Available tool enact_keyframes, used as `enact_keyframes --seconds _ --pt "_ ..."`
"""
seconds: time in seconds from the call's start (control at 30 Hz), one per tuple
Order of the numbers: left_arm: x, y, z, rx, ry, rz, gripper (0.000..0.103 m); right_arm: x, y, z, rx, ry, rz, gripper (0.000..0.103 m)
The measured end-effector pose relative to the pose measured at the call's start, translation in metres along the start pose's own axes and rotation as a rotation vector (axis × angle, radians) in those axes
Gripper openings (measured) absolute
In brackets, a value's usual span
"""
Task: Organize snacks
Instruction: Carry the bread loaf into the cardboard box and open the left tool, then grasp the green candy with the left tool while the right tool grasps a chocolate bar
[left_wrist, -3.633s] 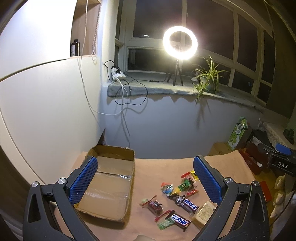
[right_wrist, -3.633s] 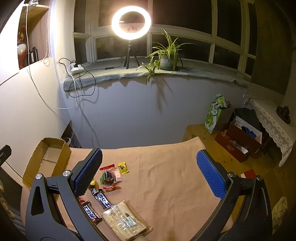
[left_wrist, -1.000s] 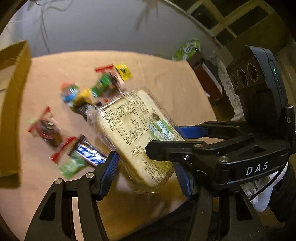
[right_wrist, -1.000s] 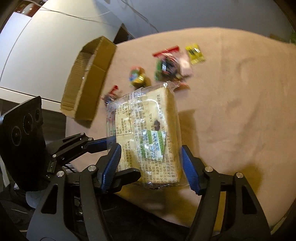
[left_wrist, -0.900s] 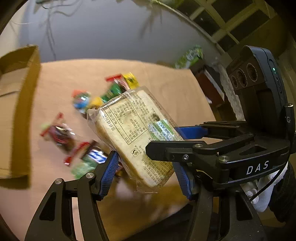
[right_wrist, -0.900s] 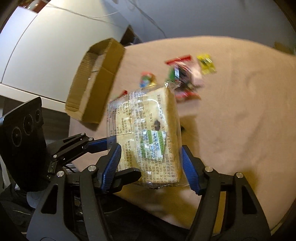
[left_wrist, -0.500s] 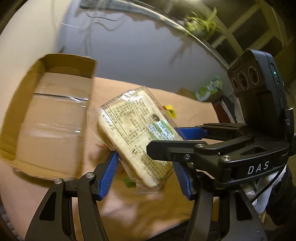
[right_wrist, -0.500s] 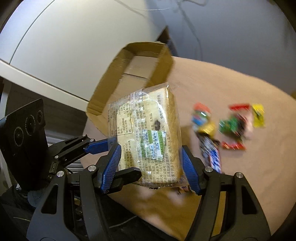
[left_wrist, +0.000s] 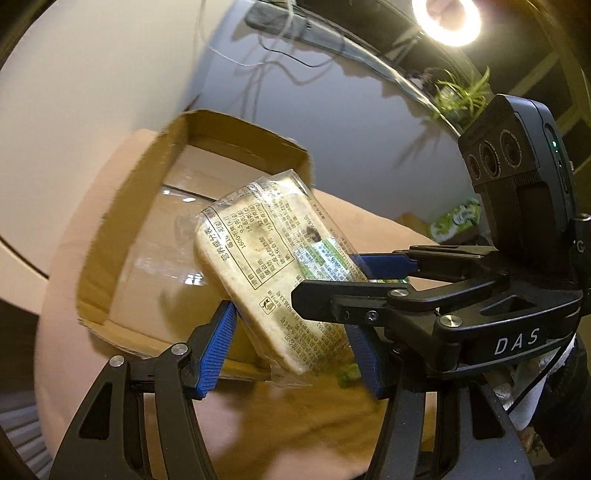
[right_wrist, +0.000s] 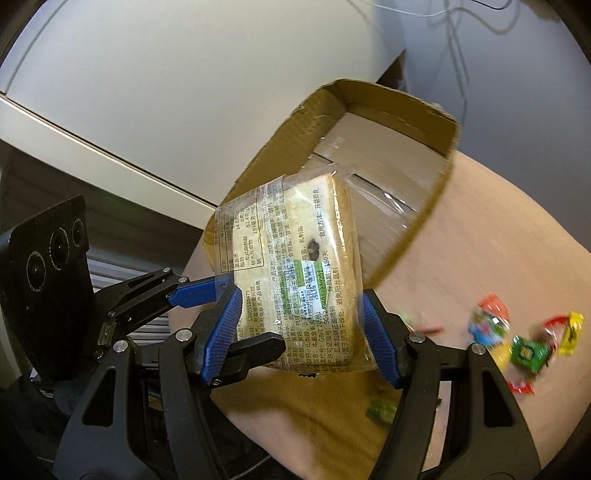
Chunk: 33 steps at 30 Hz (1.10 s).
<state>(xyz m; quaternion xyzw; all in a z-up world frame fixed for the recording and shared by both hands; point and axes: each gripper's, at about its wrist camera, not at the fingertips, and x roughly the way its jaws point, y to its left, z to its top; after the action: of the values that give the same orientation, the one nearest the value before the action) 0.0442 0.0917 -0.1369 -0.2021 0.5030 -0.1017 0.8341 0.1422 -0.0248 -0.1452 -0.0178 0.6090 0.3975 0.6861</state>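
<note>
A clear-wrapped packet of sliced bread (left_wrist: 266, 251) hangs tilted in the air, held from two sides. My left gripper (left_wrist: 290, 350) is shut on its near end, blue pads against both edges. My right gripper (right_wrist: 301, 336) is shut on the same bread packet (right_wrist: 291, 258) from the other side. Each view shows the other gripper's fingers (left_wrist: 384, 264) (right_wrist: 195, 291) clamped on the wrapper. The open cardboard box (left_wrist: 236, 125) lies just behind and below the packet, and nothing shows on the part of its floor in view. In the right wrist view the box (right_wrist: 399, 107) fills the upper middle.
Several small wrapped sweets (right_wrist: 524, 350) lie loose on the brown table cover (right_wrist: 498, 240) to the right of the box. A white wall and cabinet edge (right_wrist: 110, 155) stand close behind the box. A ring light (left_wrist: 447, 14) and a plant (left_wrist: 461, 92) sit on the windowsill.
Both grippers carried the bread packet from above the loose sweets across to the cardboard box, rolling as they went. The box now fills the view behind the packet; the grip is unchanged.
</note>
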Motion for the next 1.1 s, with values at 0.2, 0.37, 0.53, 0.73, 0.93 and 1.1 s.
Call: enact_keyframes --seconds 0.2,0.37,0.53,0.73,0.93,1.1 --pt "0.000 0.020 0.006 -0.032 -0.014 0.032 0.059 0.016 0.017 0.017 -0.036 0.017 -0.002 0.069" --pt "0.001 0.027 0.008 0.006 -0.015 0.115 0.059 0.021 0.029 0.023 -0.078 0.008 -0.056 0.070" --pt "-0.002 0.028 0.001 0.022 -0.019 0.156 0.059 0.017 0.027 0.022 -0.091 -0.016 -0.125 0.076" --pt "-0.011 0.026 -0.007 0.032 -0.050 0.176 0.059 0.002 0.012 0.013 -0.060 -0.055 -0.160 0.077" --pt "-0.012 0.012 -0.011 0.067 -0.069 0.181 0.059 -0.018 -0.012 -0.006 -0.039 -0.093 -0.190 0.078" --pt "-0.008 -0.002 -0.016 0.098 -0.056 0.169 0.059 -0.039 -0.026 -0.027 -0.081 -0.138 -0.263 0.083"
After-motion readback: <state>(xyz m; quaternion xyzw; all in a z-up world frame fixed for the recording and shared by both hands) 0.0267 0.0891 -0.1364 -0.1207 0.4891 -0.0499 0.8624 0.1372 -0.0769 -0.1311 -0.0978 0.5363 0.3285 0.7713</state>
